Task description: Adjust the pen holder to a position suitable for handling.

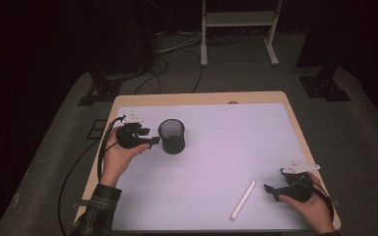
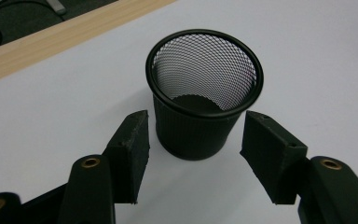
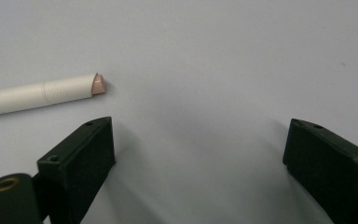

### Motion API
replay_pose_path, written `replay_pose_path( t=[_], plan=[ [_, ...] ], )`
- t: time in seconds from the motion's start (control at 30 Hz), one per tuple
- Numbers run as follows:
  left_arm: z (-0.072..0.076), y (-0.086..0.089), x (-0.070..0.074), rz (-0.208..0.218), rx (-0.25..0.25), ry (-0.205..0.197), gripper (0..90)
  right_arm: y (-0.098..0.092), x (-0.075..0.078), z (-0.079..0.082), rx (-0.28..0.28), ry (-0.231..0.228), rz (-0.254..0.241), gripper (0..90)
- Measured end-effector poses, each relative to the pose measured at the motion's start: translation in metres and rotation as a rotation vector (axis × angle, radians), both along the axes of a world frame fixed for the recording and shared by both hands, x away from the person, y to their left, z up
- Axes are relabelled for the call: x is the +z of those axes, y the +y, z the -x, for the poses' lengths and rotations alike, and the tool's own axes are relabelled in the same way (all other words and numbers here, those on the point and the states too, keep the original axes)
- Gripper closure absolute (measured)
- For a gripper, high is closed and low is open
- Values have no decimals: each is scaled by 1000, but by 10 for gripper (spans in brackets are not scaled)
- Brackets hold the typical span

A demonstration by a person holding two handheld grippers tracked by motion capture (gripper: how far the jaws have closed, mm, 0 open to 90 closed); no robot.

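I see the table [image 1: 295, 129] first, a light wood top almost wholly covered by a pale sheet [image 1: 226, 162]. On its left part stands a black mesh cup [image 1: 171, 136], upright, round, wider at the rim than at the base, its wall a fine wire net with a solid rolled lip and a solid dark bottom. In the left gripper view the cup [image 2: 200, 95] sits just ahead of my left claw [image 2: 193, 140], whose jaws are spread wide to either side of the cup's lower wall, near it but not touching. In the high view the left claw [image 1: 153, 141] is held in a hand [image 1: 120, 155] just beside the cup.

My right claw [image 1: 270, 191] is at the near right of the sheet, held in the other hand [image 1: 312, 209]. Its jaws are spread wide apart over bare sheet, right claw [image 3: 198, 149] holding nothing.

Smallest is a white stick [image 1: 242, 200] lying flat beside the right claw, apart from it. Close up, the stick [image 3: 37, 95] is a plain white cylinder with a pinkish, wedge-cut end.
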State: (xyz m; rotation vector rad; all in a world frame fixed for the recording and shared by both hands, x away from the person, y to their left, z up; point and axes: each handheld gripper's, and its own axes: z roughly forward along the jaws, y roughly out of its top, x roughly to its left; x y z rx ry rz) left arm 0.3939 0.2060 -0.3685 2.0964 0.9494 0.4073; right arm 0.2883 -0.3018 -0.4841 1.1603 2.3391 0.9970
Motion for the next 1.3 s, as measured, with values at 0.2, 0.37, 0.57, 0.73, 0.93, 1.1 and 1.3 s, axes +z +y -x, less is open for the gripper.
replay_pose_path(
  t=[0.2, 0.37, 0.57, 0.73, 0.93, 1.1, 1.3],
  plan=[
    [-13, -4, 1, -5, 5, 5, 437, 0, 0, 0, 0, 0, 0, 79],
    [-22, -8, 2, -7, 8, 5, 441, 0, 0, 0, -1, 0, -1, 79],
    [-34, -13, 1, -11, 17, 11, 475, 0, 0, 0, 0, -1, 0, 79],
    [-45, -18, -3, -30, 13, 24, 494, 0, 0, 0, -1, 1, -1, 79],
    [-57, -24, -10, -39, 17, 40, 516, 0, 0, 0, -1, 1, -1, 79],
    [-64, -24, -18, -37, 27, 64, 571, 0, 0, 0, -1, 0, -1, 79],
    [-70, -24, -25, -36, 27, 93, 613, 0, 0, 0, -1, 0, -1, 79]
  ],
)
